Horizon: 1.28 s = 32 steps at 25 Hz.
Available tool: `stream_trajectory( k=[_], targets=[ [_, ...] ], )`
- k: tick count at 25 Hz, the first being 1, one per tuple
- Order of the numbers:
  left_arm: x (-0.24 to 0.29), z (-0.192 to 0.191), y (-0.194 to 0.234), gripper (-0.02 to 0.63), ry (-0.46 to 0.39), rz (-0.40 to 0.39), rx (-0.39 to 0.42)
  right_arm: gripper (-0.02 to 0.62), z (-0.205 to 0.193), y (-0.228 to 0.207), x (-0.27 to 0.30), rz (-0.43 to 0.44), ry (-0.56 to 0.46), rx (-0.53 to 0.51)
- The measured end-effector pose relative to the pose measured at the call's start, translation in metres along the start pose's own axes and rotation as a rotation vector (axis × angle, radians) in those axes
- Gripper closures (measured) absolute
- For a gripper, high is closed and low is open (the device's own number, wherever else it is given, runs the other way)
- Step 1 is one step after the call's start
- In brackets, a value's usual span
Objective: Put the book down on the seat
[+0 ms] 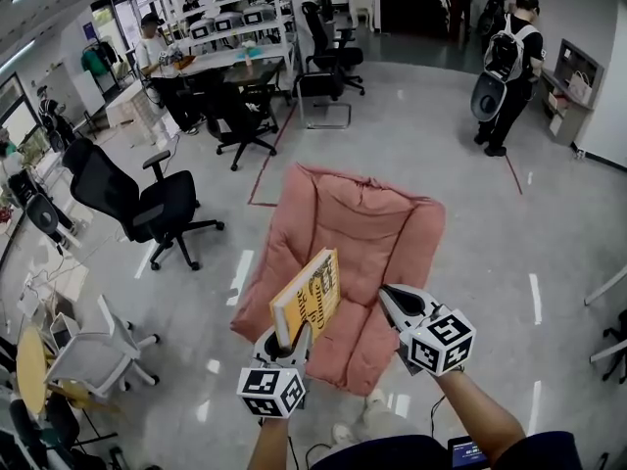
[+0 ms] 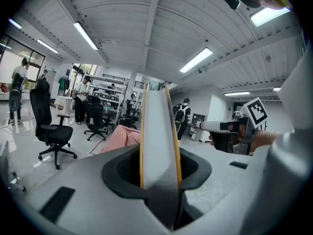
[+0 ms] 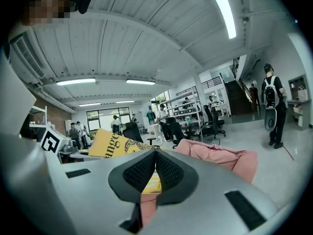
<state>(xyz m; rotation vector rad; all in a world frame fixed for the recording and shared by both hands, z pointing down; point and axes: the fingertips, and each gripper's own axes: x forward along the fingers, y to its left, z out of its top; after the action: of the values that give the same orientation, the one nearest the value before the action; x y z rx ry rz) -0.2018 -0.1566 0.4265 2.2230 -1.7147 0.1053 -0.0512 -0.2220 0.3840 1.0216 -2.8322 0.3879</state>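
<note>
Office chair (image 1: pixel 147 204), black, sat well left of the pink seat (image 1: pixel 372 228). White chair (image 1: pixel 93 346) was further left of the seat and nearer the camera. Desks (image 1: pixel 230 62) with people at them were behind the seat, up-left. The seat itself lay on the glossy floor (image 1: pixel 441 155), with its back cushion on the far side.

Left gripper (image 1: pixel 286 339) was at the seat's near-left corner, clamped on the bottom edge of the book (image 1: pixel 306 297). In the left gripper view the book ran edge-on between both jaws, with the pads pressed against its covers. The book had a yellow cover, stood roughly upright with a slight tilt, and its printed face was turned to the seat's right side. In the head view it overlapped the seat's left edge. In the left gripper view the pink cushion showed well beyond it, so it was held up, not resting on the seat.

Right gripper (image 1: pixel 388 298) was over the seat's near edge, just right of the book and apart from it. Its jaws were closed pad to pad with nothing gripped. In its own view the yellow cover and the pink cushion showed beyond the tips.

Person with a backpack (image 1: pixel 509 67) stood well beyond the seat, off to its right, back turned.
</note>
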Motion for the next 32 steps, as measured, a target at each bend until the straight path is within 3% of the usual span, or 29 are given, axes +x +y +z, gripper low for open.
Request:
stream_trajectory(
  k=[20,32],
  targets=[
    [0.100,-0.056,0.004,0.463,0.151,0.040,0.011,0.576,-0.032,-0.084,0.034,-0.012,0.103,0.058],
    [0.140,-0.101,0.030,0.463,0.252,0.080,0.023,0.576,-0.066,-0.116,0.063,-0.011,0.155,0.103]
  ],
)
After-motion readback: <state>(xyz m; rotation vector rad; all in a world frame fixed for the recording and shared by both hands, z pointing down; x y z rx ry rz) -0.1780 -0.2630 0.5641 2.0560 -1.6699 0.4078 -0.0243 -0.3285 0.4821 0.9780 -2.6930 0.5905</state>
